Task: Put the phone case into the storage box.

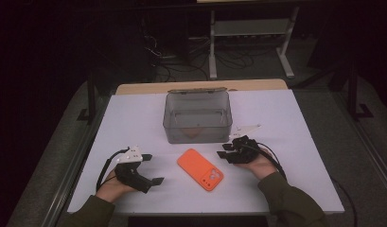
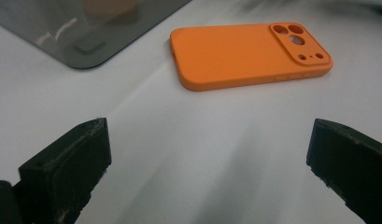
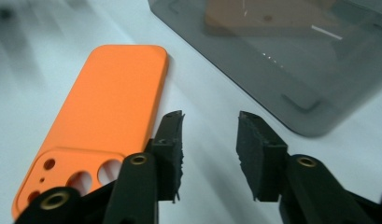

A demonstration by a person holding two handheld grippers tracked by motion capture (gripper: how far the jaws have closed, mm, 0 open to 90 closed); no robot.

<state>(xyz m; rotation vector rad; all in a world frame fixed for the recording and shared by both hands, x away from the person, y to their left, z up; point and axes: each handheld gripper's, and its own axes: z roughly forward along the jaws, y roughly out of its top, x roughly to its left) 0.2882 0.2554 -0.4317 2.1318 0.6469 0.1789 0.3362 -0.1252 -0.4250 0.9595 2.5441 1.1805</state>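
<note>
While the orange phone case [image 1: 200, 169] lies flat on the white bench [image 1: 300, 142], camera cutouts up and nothing gripping it, the likeliest trouble I can see is a poor pickup. It sits so low and flush to the surface that fingers coming down from above could skate off its smooth back or shove it sideways rather than get under an edge.

The right gripper [image 1: 227, 151] hovers just beside the case's far end, between it and the box; its fingers [image 3: 172, 140] stand partly apart with only bare bench between them. The left gripper [image 1: 152, 169] rests to the left of the case, well short of it, fingers [image 2: 69, 163] spread wide and empty, pointing toward the case's long side.

A smoky translucent box [image 1: 197, 118] stands just behind the case, open at the top, with something orange-brown showing dimly through its wall; I cannot tell what it is. That box is the main obstacle: the right gripper works in the narrow strip in front of its wall, and a careless swing could knock the box or catch its rim. If the case is meant to go inside, it would have to be lifted clear over the wall, and a weak pinch on one corner could let it tip and drop. Cables trailing from both grippers could drag across the bench too.
</note>
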